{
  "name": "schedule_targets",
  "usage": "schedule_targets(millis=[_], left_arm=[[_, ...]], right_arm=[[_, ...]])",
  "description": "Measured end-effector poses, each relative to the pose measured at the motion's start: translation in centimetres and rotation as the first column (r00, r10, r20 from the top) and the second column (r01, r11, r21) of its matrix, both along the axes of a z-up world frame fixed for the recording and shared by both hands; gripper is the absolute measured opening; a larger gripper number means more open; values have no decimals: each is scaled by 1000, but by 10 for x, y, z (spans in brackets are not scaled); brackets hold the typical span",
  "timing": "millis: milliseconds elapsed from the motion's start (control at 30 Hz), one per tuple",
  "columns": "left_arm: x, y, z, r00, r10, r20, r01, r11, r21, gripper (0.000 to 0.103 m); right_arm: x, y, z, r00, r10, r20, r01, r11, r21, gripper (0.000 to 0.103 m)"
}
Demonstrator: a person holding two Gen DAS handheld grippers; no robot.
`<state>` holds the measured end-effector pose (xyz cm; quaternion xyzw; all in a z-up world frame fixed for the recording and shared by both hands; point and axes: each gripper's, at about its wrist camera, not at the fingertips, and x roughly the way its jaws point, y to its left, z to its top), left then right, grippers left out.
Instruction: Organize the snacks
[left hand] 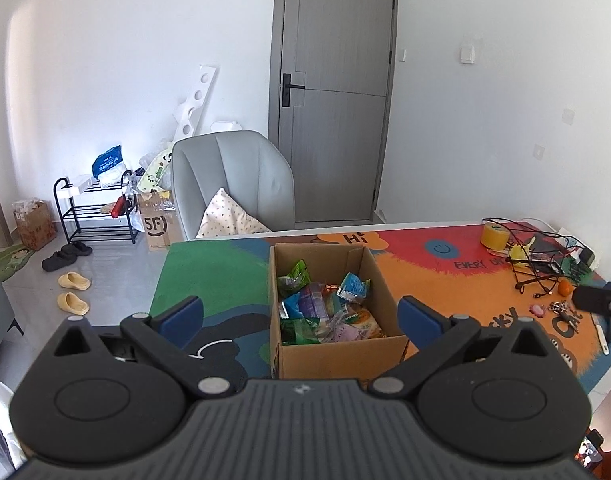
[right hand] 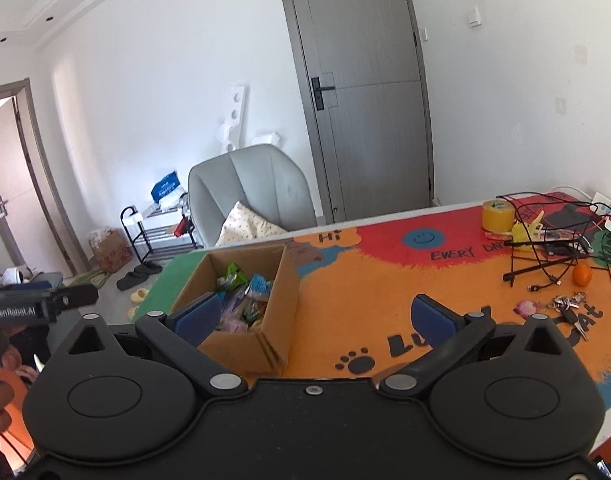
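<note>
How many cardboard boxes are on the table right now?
1: an open cardboard box of snack packets on the colourful mat, ahead of the left gripper. Others stand on the floor.

Tape roll (left hand: 494, 236), orange (right hand: 582, 273), maybe keys (right hand: 567, 303).

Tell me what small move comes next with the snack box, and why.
Probably lower the left gripper into the cardboard box toward a packet such as the blue one. Both grippers are open and empty, and the snacks lie jumbled inside.
</note>
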<state>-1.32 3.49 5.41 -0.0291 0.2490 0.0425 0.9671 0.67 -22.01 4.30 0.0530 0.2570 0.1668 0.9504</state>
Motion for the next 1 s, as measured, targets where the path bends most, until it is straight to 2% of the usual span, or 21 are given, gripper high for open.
schedule_targets(millis=[167,400,1000], left_arm=[[-8,-1,1,1000,-24,9,23,1000,14,103],[-10,1,-2,1000,-12,9,12,999,35,103],[-10,6,-2,999,-42,-7,42,999,23,103]], right_arm=[[-9,7,-2,1000,12,-4,-12,1000,-18,103],[-9,15,0,1000,21,-2,-21,999,-32,103],[-9,10,-1,1000,10,-8,-11,999,-39,103]])
